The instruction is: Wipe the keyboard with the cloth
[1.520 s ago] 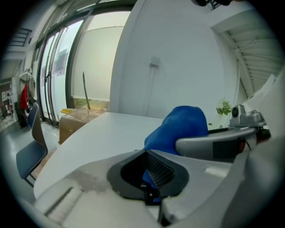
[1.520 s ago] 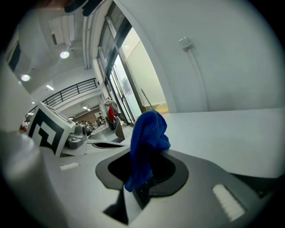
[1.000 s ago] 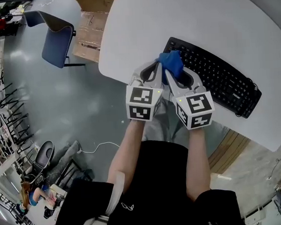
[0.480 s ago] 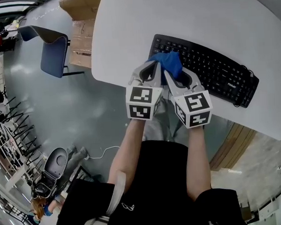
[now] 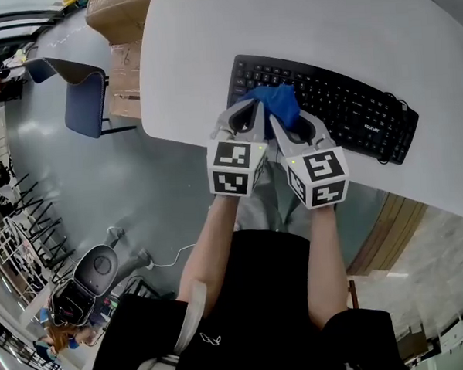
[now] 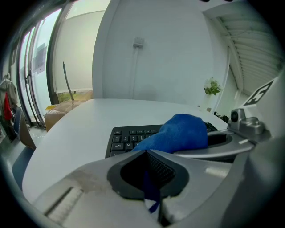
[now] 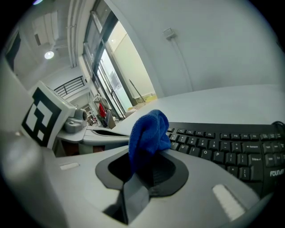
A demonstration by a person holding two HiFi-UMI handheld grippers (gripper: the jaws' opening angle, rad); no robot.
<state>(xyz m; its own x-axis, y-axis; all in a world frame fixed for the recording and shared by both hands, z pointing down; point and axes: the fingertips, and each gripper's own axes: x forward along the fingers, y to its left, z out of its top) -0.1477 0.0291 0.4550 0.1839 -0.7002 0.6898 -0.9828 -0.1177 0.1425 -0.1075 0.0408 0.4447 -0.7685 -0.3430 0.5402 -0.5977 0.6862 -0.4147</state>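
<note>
Both claws are clenched on the same blue cloth (image 5: 277, 105). Left gripper (image 5: 245, 114) and right gripper (image 5: 288, 128) sit side by side at the near edge of the white table (image 5: 300, 26), their marker cubes towards the person and their tips pointing at the keyboard (image 5: 344, 109).

Seen from the left gripper view, the left gripper (image 6: 150, 192) has its jaws pressed together on a thin blue strip of the cloth (image 6: 180, 133). Beyond the jaws the cloth swells into a rounded bundle, which lies to the right, over the side of the other gripper. The keyboard (image 6: 127, 137) shows just behind and to the left of the bundle.

From the right gripper view, the right gripper (image 7: 136, 187) likewise has its jaws tight on a fold of the cloth (image 7: 147, 131), which rises out of them in a bunched lump. The black keys of the keyboard (image 7: 222, 149) run off to the right behind it.

In the head view the cloth covers the near left part of the keyboard, its lower edge seemingly on the keys. The keyboard lies slantwise on the table, its left end farther away than its right end.

On the grey floor, left of the table, stand a blue chair (image 5: 84, 99) and some cardboard boxes (image 5: 120, 58).
</note>
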